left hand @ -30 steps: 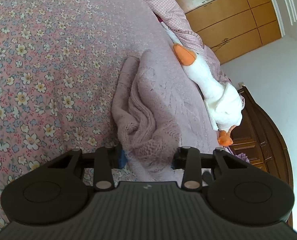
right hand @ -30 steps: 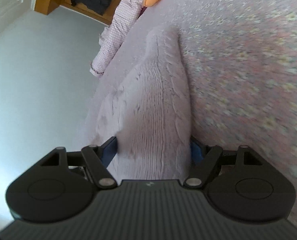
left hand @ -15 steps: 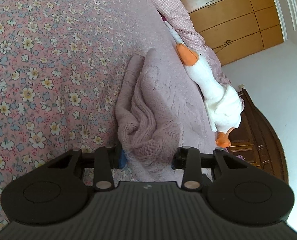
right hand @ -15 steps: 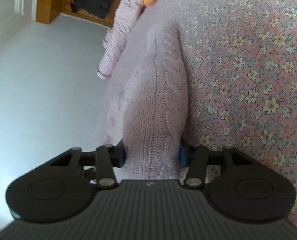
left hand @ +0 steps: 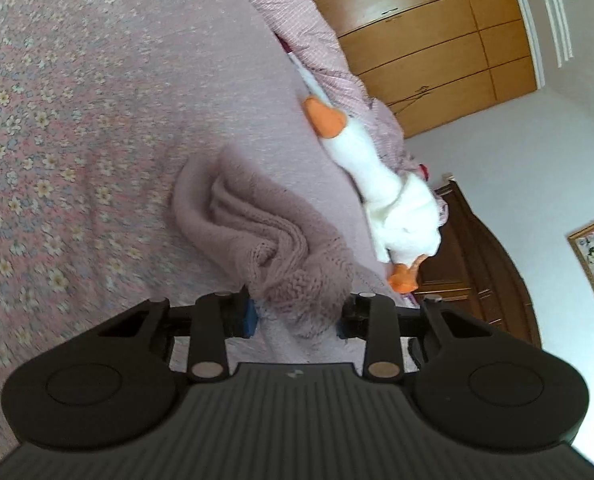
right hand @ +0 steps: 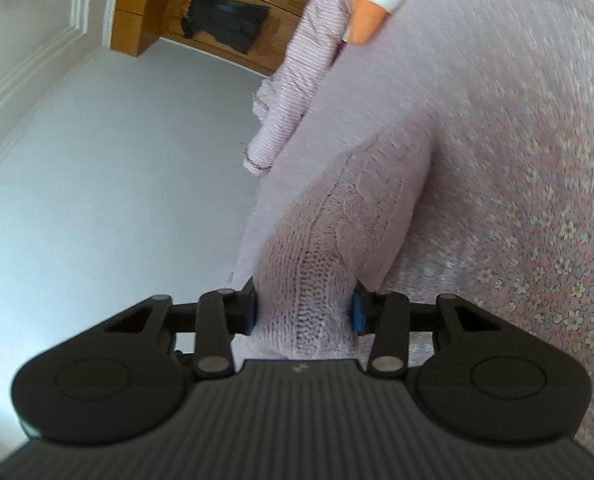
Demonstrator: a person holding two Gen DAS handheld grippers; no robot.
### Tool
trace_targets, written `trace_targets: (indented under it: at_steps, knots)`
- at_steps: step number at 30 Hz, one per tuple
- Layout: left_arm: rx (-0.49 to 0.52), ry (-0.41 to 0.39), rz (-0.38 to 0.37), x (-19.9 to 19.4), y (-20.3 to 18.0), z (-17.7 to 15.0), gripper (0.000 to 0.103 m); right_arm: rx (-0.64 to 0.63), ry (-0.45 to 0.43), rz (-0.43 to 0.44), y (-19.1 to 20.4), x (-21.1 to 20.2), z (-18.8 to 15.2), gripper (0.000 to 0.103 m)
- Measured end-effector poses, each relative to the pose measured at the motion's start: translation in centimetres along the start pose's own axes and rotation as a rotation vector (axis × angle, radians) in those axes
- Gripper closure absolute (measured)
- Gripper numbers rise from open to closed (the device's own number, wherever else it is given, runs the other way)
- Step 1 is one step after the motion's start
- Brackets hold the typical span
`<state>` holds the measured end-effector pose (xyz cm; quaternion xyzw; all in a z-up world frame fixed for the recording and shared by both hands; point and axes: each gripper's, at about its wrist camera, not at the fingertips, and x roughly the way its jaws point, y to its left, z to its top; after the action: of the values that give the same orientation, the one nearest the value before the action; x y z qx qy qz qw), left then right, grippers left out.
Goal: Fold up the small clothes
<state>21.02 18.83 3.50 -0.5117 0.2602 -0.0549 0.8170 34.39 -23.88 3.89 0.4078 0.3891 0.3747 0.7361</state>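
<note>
A small mauve knitted garment (left hand: 257,232) lies bunched on the floral bedspread (left hand: 57,120). In the left wrist view its near end is pinched between the blue pads of my left gripper (left hand: 297,314), which is shut on it. The right wrist view shows the same knit (right hand: 337,248), cable-patterned, stretching away from my right gripper (right hand: 303,312); that gripper is shut on a thick fold of it. Both held ends are lifted a little off the bed while the far part rests on the spread.
A white plush goose (left hand: 381,200) with orange beak and feet lies beside the garment along the bed's edge. A pink striped cloth (right hand: 297,80) hangs over the bed's far side. Wooden wardrobes (left hand: 437,40) and a dark headboard (left hand: 477,264) stand beyond.
Both grippers have swung with the knit still held; the views tilted and the garment now stretches further from the cameras. The right gripper closed tighter on the fold.
</note>
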Motion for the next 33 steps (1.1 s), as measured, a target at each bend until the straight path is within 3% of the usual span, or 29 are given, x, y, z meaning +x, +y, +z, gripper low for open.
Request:
trace_targets:
  at_steps: [9, 16, 24, 29, 33]
  knots:
    - [0.052, 0.004, -0.053, -0.2, -7.2, -0.8, 0.065, -0.014, -0.077, 0.029, 2.0, -4.4, 1.7, 0.059]
    - [0.084, 0.045, -0.07, 4.3, -11.0, -1.4, 0.065, 0.021, -0.152, 0.026, 0.0, -6.6, 5.1, 0.059]
    - [0.125, 0.038, -0.063, 13.2, -15.1, 2.2, 0.065, 0.012, -0.185, 0.015, -1.6, -3.5, 14.0, 0.059]
    - [0.171, -0.017, -0.115, 17.5, -18.8, 5.9, 0.065, -0.042, -0.245, 0.078, -1.0, -1.4, 19.4, 0.059]
    - [0.252, -0.041, -0.115, 19.2, -19.3, 5.7, 0.065, -0.063, -0.262, 0.079, -2.5, -0.4, 20.8, 0.059]
